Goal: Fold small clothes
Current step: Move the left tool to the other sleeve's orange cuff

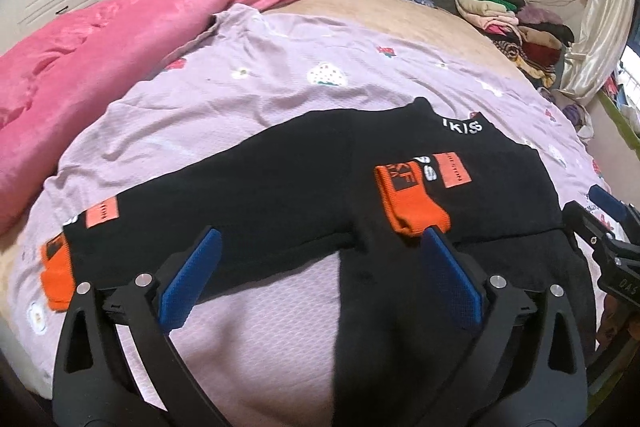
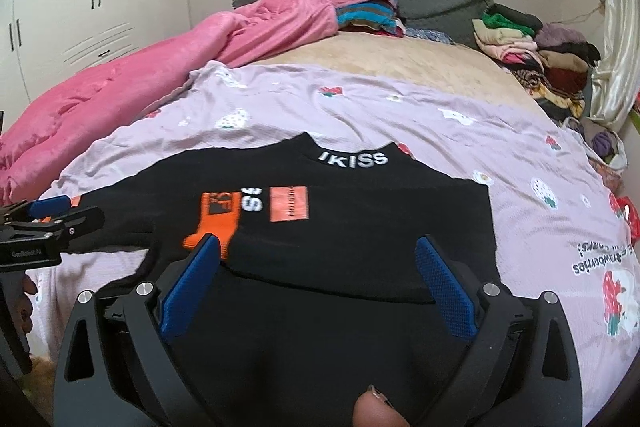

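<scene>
A black top (image 2: 360,227) lies flat on a lilac sheet (image 2: 400,115) on the bed, its neck with white letters pointing away; one sleeve is folded across the chest, its orange cuff (image 2: 212,227) near the middle, while the other sleeve (image 1: 200,195) stretches out sideways to an orange cuff (image 1: 56,267); the left gripper (image 1: 320,239) hangs over the near hem, jaws wide apart, nothing between them; the right gripper (image 2: 318,243) hangs likewise, jaws wide, empty; a pink quilt (image 1: 100,47) lies heaped beside the sheet; folded clothes (image 2: 532,59) are stacked at the far edge; a white wardrobe (image 2: 100,7) stands behind.
</scene>
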{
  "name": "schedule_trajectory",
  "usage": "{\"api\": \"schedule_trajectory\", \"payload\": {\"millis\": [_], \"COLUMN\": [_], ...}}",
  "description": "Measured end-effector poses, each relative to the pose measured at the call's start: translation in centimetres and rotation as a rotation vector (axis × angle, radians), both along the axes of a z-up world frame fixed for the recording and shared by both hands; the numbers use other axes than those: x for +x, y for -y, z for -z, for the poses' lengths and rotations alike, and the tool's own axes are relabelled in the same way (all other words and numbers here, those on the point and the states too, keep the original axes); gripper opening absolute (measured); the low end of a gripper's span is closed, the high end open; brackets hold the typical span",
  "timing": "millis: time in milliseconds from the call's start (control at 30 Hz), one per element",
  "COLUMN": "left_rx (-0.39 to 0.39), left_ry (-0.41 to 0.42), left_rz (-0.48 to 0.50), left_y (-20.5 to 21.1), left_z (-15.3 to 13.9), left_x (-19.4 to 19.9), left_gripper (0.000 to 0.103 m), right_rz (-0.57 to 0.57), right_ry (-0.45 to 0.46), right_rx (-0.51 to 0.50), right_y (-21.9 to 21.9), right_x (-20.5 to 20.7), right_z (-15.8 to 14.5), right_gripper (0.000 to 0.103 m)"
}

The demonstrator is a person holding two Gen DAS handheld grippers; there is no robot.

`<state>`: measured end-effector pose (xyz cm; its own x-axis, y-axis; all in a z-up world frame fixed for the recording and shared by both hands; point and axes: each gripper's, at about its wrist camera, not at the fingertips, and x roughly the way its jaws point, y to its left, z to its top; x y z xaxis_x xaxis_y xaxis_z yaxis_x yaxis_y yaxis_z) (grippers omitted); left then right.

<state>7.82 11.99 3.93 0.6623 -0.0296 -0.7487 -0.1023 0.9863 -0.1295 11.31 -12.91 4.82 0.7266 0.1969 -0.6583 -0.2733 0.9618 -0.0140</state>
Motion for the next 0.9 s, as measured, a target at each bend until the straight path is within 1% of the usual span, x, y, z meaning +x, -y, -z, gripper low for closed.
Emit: {"api": "schedule_trajectory", "payload": {"millis": [133,567,767,900], "left_rx": [-0.001,0.056,0.062,0.042], "left_ry": [0.005,0.021,0.012,-0.008], "left_rz": [-0.022,-0.111,-0.165,-0.214], "left_y": [-1.2,-5.2,-7.6,-9.5], "left_z": [0.0,0.2,0.7,1.4], "left_x": [-0.9,-3.8,-5.0,-5.8], "left_gripper": [0.093,0.093,0.093,0.093], "right_rz": [-0.034,-0.159,-0.221,-0.254], "right_ry": [0.006,-0.001,-0.008,-0.015], "right_rx": [-0.007,-0.032,-0.045,-0.056], "right_y": [-1.7,-7.7,-10.7,-12.2], "right_x": [-0.4,-1.0,-1.2,-1.3], "right_z": [-0.2,0.5,0.9,1.2], "right_gripper": [0.097,0.097,0.097,0.097]}}
